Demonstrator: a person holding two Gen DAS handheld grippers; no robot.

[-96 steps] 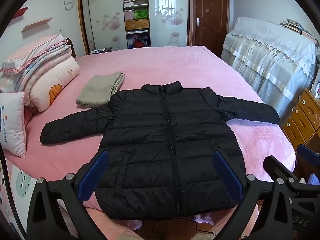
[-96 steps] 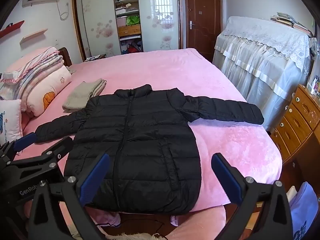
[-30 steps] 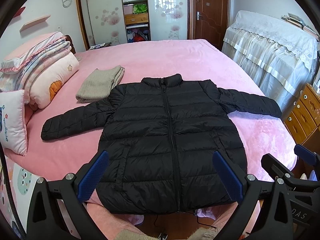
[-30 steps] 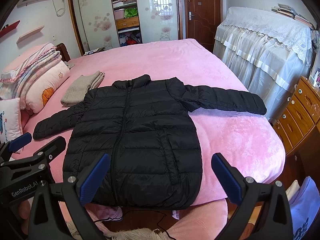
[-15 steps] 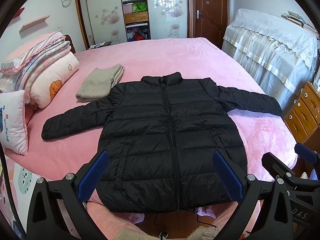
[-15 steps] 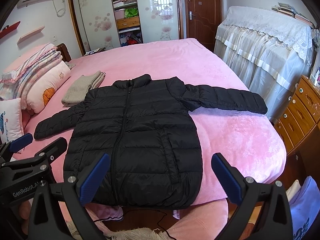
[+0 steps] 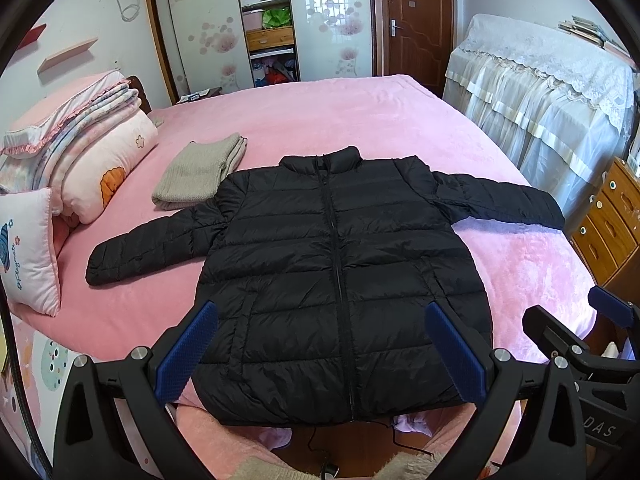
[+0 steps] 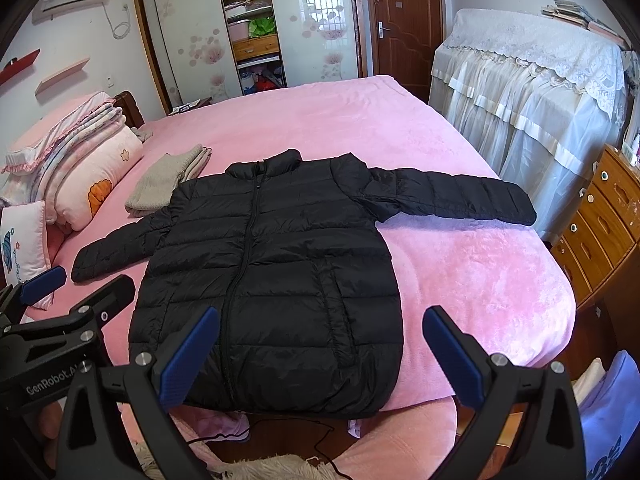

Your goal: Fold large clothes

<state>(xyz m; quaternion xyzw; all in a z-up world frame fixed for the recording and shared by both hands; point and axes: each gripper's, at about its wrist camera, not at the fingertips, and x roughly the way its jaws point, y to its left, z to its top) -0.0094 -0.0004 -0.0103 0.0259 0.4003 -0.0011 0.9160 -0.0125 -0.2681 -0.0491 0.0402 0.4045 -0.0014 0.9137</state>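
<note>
I see a black quilted puffer jacket lying flat and face up on a pink bed, zipped shut, collar toward the far side and hem at the near edge of the mattress; both sleeves are spread outward, the left one angling toward the pillows, the right one reaching toward the bed's right edge; my left hand-held gripper hovers above the hem with its blue-padded fingers spread wide and nothing between them; my right hand-held gripper hangs just beside it over the jacket's right half, likewise wide and empty; each tool shows at the edge of the other's view; a folded beige knit garment lies on the bed just beyond the left shoulder, close to the jacket, though I cannot tell if they touch; farther left sit a stack of folded pink quilts and a small white pillow; to the right of the bed stand a wooden chest of drawers and furniture draped in white lace cloth; at the far wall are an open wardrobe and a brown door.
</note>
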